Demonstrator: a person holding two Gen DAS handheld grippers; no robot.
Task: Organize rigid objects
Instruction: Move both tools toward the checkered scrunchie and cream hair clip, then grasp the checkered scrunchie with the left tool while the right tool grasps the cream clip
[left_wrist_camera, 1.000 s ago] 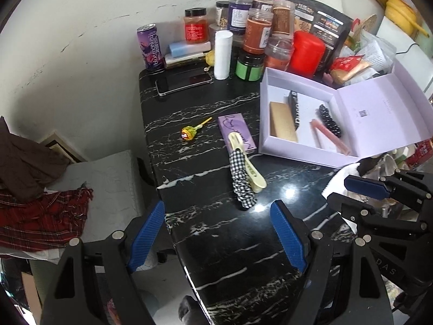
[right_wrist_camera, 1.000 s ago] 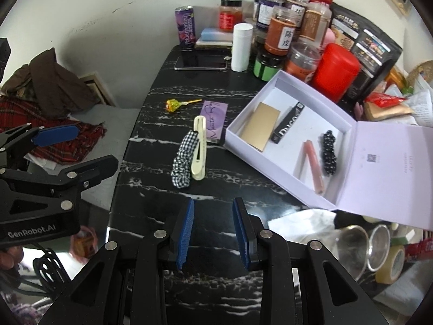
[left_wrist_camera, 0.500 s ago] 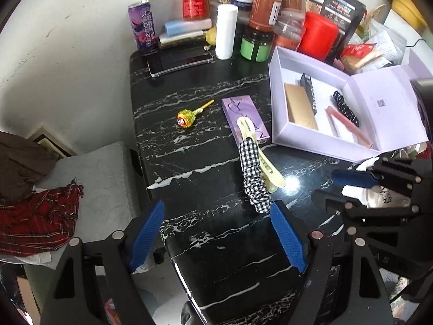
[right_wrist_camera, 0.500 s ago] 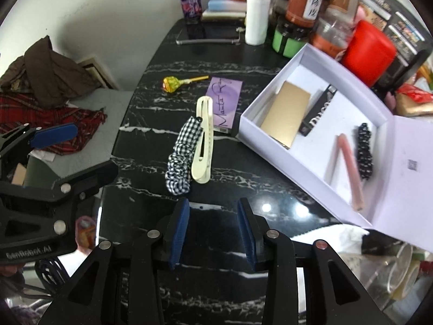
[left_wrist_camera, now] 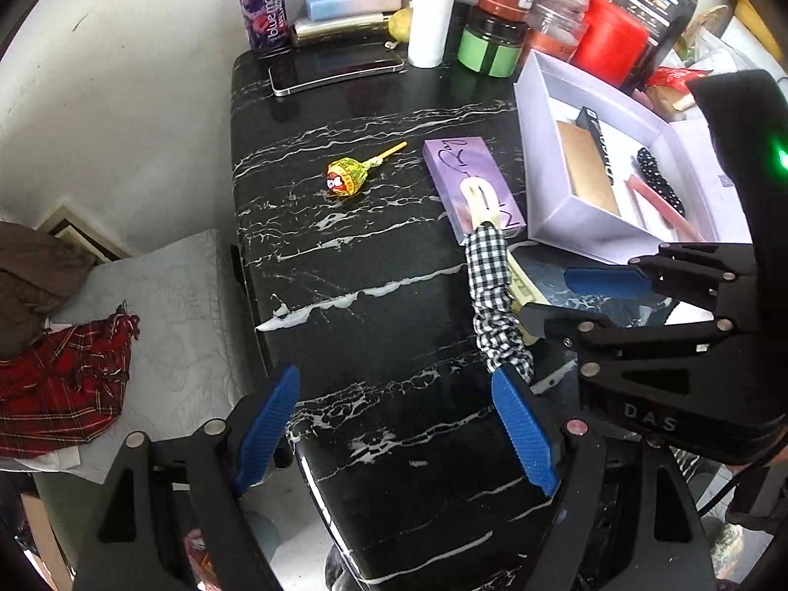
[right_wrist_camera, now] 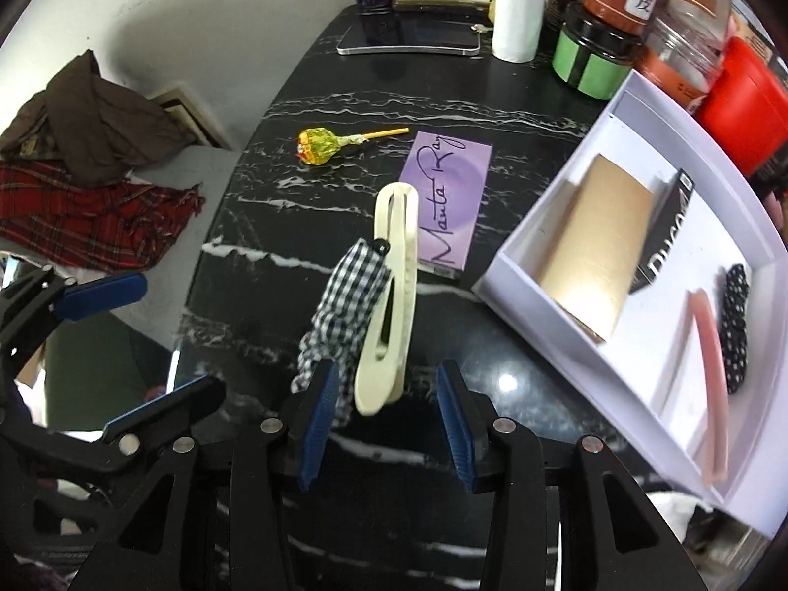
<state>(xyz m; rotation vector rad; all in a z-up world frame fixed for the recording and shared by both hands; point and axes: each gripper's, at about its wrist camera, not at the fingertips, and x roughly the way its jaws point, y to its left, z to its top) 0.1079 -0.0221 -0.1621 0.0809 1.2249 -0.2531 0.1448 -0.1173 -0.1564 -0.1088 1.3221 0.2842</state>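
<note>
On the black marble table (right_wrist_camera: 492, 93) a cream hair clip (right_wrist_camera: 394, 285) lies beside a black-and-white checked hair clip (right_wrist_camera: 344, 295), its far end resting on a purple card box (right_wrist_camera: 450, 197). My right gripper (right_wrist_camera: 386, 413) is low over them with its jaws opening. The cream clip's near end sits between the pads, which do not press on it. In the left wrist view the same clips (left_wrist_camera: 492, 295) lie just beyond my left gripper (left_wrist_camera: 394, 423), which is open and empty. A wrapped lollipop (left_wrist_camera: 347, 180) lies further left.
An open lilac box (right_wrist_camera: 660, 113) at the right holds a gold card (right_wrist_camera: 596, 241), a black bar, a pink stick (right_wrist_camera: 709, 344) and a dotted clip. A phone (left_wrist_camera: 335, 71), a can, a white tube and jars crowd the back. Clothes (left_wrist_camera: 59, 384) lie off the left edge.
Both grippers have come down closer to the table. The right jaws have widened and now flank the near end of the cream clip. The left jaws kept their width.
</note>
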